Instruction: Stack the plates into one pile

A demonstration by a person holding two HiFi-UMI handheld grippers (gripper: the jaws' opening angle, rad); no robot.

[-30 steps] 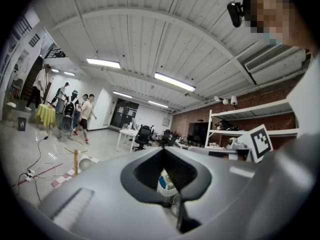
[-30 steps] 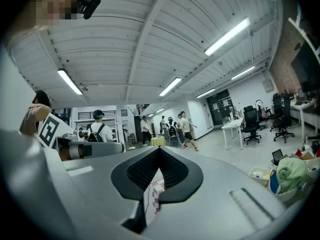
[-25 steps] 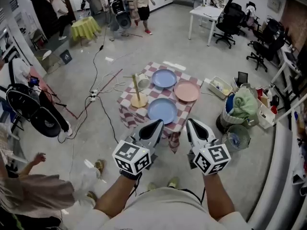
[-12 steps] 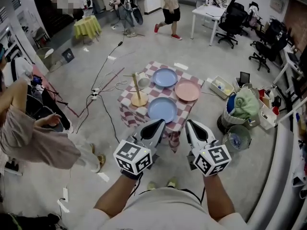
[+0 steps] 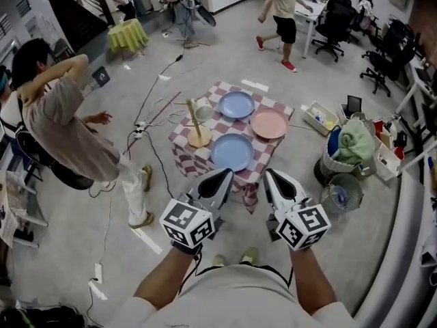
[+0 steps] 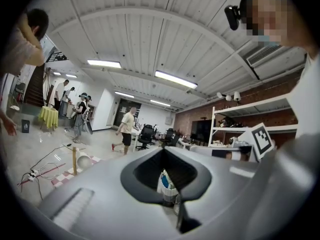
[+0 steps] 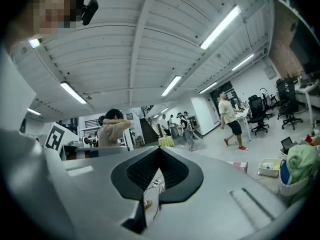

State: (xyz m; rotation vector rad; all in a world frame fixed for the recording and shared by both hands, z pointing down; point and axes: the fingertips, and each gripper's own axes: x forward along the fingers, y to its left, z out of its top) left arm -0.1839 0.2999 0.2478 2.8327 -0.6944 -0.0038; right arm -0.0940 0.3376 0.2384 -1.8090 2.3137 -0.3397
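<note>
Three plates lie apart on a small table with a red-and-white checked cloth [image 5: 258,168]: a blue plate [image 5: 232,152] nearest me, a second blue plate [image 5: 237,104] at the far side, and a pink plate [image 5: 269,123] at the right. My left gripper [image 5: 224,175] and right gripper [image 5: 271,175] hang side by side in the air short of the table's near edge. Both are shut with nothing in them. The left gripper view [image 6: 162,150] and right gripper view [image 7: 160,149] show jaw tips that meet; no plates appear there.
A wooden stand [image 5: 197,130] with a pale cup-like thing [image 5: 203,109] stands on the table's left part. A person [image 5: 72,125] stands left of the table among floor cables [image 5: 147,111]. At the right are a basket with green cloth [image 5: 351,149], a fan [image 5: 339,195] and a white bin [image 5: 319,118].
The person at the left has risen and stepped nearer the table. Another person at the back has walked to the right. Both grippers hold the same place.
</note>
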